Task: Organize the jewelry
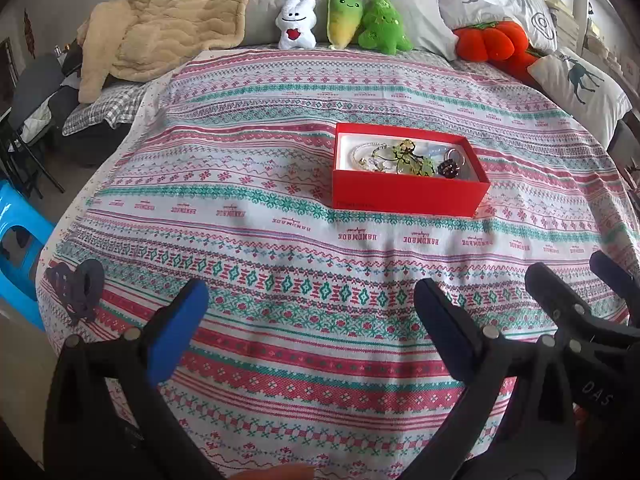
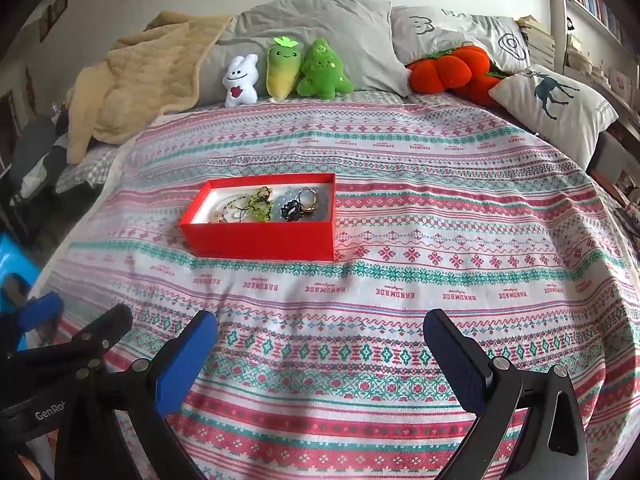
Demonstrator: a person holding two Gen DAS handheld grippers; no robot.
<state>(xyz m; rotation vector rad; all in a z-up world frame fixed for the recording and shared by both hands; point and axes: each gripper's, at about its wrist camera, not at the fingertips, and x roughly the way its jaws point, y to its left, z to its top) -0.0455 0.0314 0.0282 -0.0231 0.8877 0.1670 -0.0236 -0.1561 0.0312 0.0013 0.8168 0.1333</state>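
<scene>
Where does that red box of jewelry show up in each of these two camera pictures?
Left wrist view: the red box sits right of centre, about mid-height, on the patterned bedspread.
Right wrist view: the red box sits left of centre, about mid-height, on the same bedspread.
Shared landmark: the white plush bunny against the pillows, beyond the box in both views.

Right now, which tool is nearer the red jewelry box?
Hard to call; both look about equally far. The left tool is open, short of the red jewelry box, which lies ahead to its right. The right tool is open; the box lies ahead to its left.
</scene>
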